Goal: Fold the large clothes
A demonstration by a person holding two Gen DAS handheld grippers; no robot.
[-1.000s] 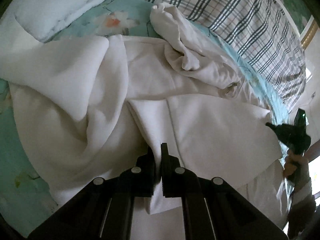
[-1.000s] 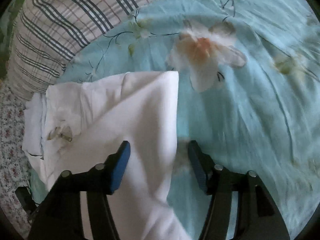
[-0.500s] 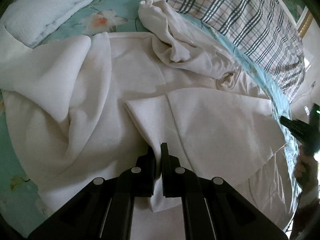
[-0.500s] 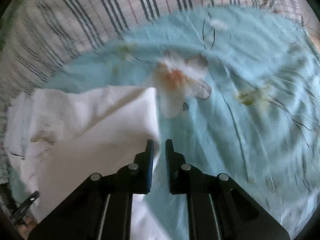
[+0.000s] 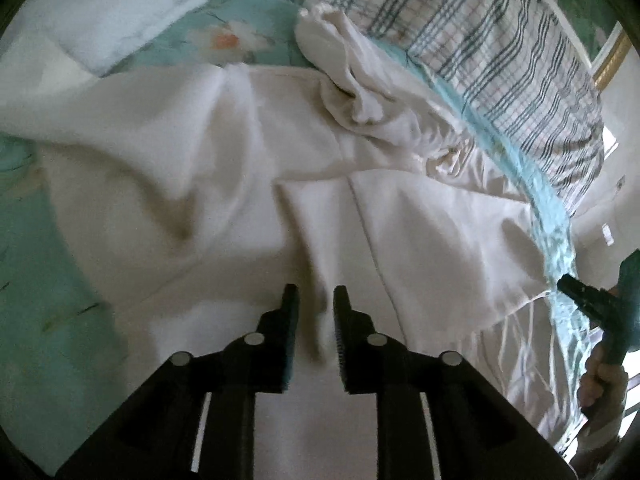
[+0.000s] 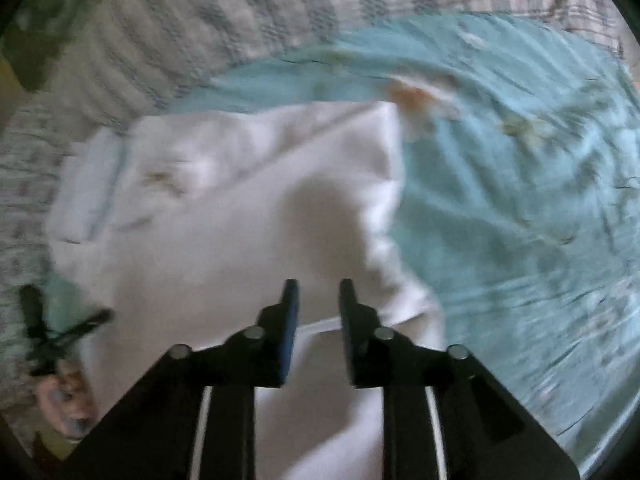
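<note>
A large white garment point(image 5: 224, 184) lies spread and rumpled on the bed, with a folded-over flap point(image 5: 424, 240) in the middle and a bunched sleeve point(image 5: 360, 80) at the back. My left gripper point(image 5: 316, 304) is open just above the flap's near fold, holding nothing. In the right wrist view the same white garment point(image 6: 224, 224) lies left of centre. My right gripper point(image 6: 318, 300) is open over its near edge, empty. The right gripper also shows at the right edge of the left wrist view point(image 5: 588, 304).
The bed has a teal flowered sheet point(image 6: 512, 208). A plaid blanket point(image 5: 500, 52) lies along the back. A white pillow point(image 5: 100, 8) is at the far left. The other hand and gripper show at the lower left of the right wrist view point(image 6: 52, 336).
My left gripper has opened and let go of the flap's fold. My right gripper, shut half a second ago, has opened and moved over the garment.
</note>
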